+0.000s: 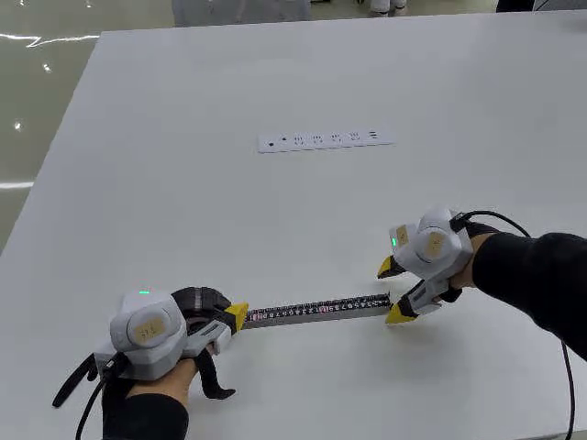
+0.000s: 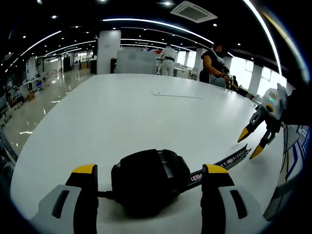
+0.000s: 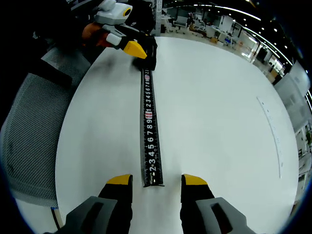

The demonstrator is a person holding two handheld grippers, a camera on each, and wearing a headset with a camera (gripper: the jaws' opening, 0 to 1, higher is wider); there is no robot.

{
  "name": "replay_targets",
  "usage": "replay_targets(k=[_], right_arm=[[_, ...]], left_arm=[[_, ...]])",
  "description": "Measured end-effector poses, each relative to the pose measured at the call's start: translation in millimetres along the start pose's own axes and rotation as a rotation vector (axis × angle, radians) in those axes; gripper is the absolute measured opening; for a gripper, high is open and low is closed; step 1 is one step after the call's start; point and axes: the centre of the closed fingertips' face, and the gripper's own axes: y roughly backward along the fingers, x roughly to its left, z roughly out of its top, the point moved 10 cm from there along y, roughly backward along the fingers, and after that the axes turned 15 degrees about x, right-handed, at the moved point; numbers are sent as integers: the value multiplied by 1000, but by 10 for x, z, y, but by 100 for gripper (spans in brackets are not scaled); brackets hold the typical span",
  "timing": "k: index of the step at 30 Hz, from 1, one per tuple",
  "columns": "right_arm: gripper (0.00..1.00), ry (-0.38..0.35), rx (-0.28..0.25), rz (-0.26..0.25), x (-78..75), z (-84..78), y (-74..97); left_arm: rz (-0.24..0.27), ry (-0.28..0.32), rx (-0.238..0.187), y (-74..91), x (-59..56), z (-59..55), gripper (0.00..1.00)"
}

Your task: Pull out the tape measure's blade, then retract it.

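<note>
Task's thing: the tape measure case (image 2: 148,187) lies on the bench (image 1: 321,211) at your left. Its blade (image 3: 148,122) is drawn out flat along the bench toward your right.
Long axis: the blade runs almost straight from your left tool (image 2: 149,169) to your right tool (image 3: 157,179). In the right gripper view it points directly away from you, with the numbers climbing toward the case.
Key relation: the blade's tip (image 3: 152,183) sits between the right tool's two jaws, just ahead of them. The case is well apart from it, at the far end of the blade.
Nearer hand: your right hand is at the tip and your left is at the case.
Right tool: it is parted wide and straddles the tip. A gap shows on each side, so it grips nothing.
Left tool: its jaws stand either side of the case. A sliver of bench shows on both flanks, so it brackets the case rather than pinching it. The blade leaves the case just beside the right-hand jaw.
Likely step: the pull-out looks done. To retract, you probably need to steady the case and let the blade run back along this same line.
Risk: a freed blade may whip as it runs back.
</note>
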Motion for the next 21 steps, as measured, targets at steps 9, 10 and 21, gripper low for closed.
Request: replay_targets(k=[9, 10, 21], right_arm=[[23, 1, 14, 15, 11, -31, -25], [23, -1, 13, 16, 10, -30, -22], [11, 3, 18, 10, 31, -57, -23]], left_arm=[[8, 9, -3, 18, 30, -19, 84], [9, 11, -2, 20, 33, -22, 84], [23, 30, -9, 13, 44, -26, 82]])
